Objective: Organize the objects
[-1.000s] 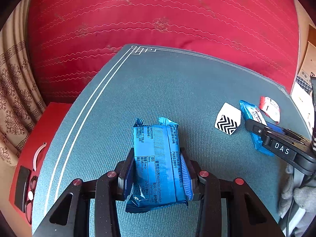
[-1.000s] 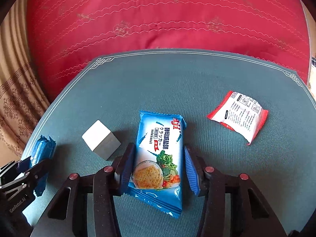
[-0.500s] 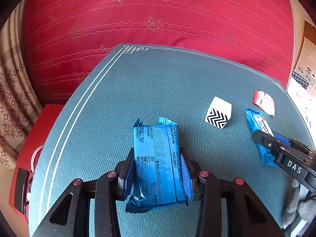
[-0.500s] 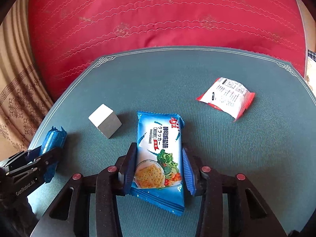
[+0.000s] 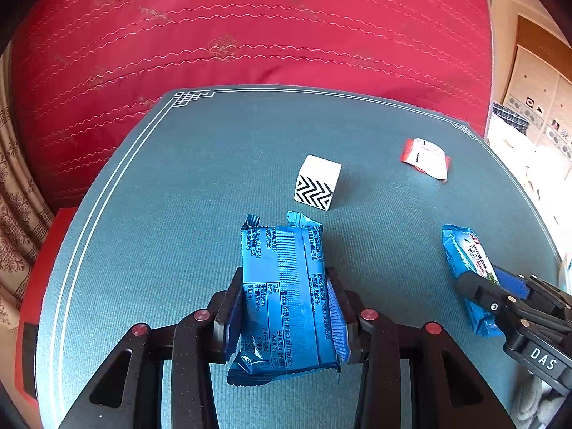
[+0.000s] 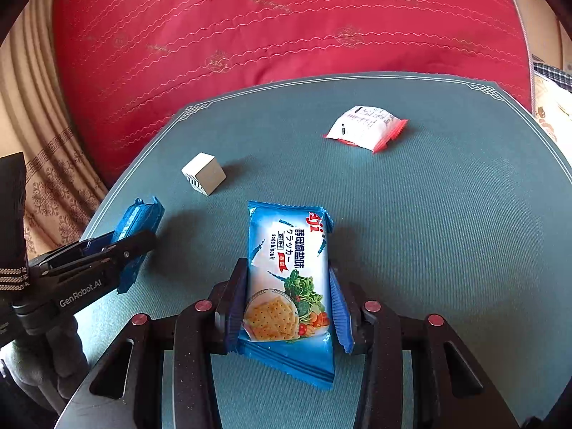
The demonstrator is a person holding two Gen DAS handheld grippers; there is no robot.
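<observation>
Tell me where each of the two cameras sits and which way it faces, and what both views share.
Left wrist: on the left gripper, looking forward and down over the teal mat; its jaws clamp a blue packet, back side up; the right gripper shows at right.
Right wrist: on the right gripper, same heading; its jaws clamp a blue cracker packet, front up; the left gripper shows at left.
Shared: both packets, the white cube, the red-and-white sachet, the red quilt.
</observation>
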